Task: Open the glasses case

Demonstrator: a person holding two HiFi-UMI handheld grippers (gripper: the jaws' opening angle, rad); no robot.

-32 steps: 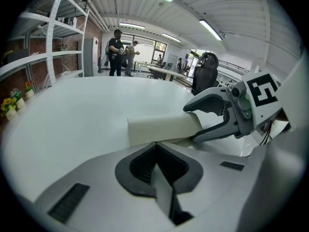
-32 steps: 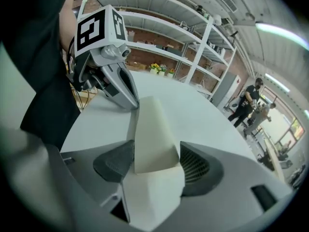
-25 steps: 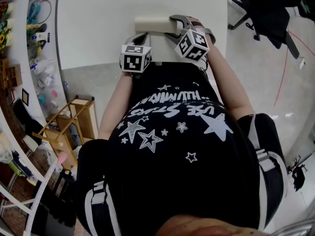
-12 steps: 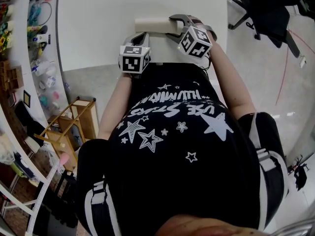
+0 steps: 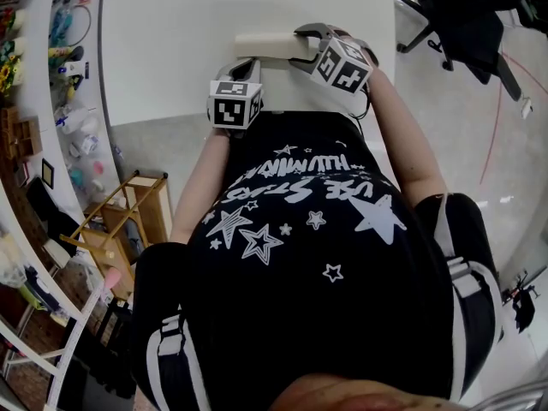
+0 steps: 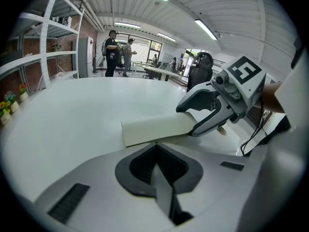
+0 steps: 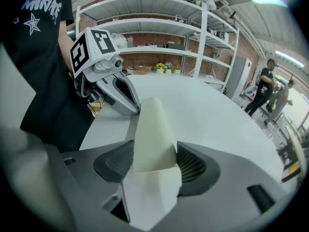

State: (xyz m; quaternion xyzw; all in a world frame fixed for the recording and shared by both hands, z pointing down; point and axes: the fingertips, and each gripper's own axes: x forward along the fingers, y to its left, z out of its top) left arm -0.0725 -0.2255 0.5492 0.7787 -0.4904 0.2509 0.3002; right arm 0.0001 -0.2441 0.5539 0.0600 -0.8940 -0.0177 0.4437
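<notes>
T-shirt (image 5: 300, 255) black, white stars | trousers (image 5: 467, 238) black, white bands | left tongs (image 5: 253, 60), right tongs (image 5: 298, 48) grey

Seen from above, a person in a black star-printed shirt (image 5: 317, 229) stands at a white surface (image 5: 171, 41). The right hand-held gripper (image 5: 301, 48) has its jaws around the right end of a cream case (image 5: 265, 44). The left hand-held gripper (image 5: 248, 63) points at the case's near side, beside the right one.
</notes>
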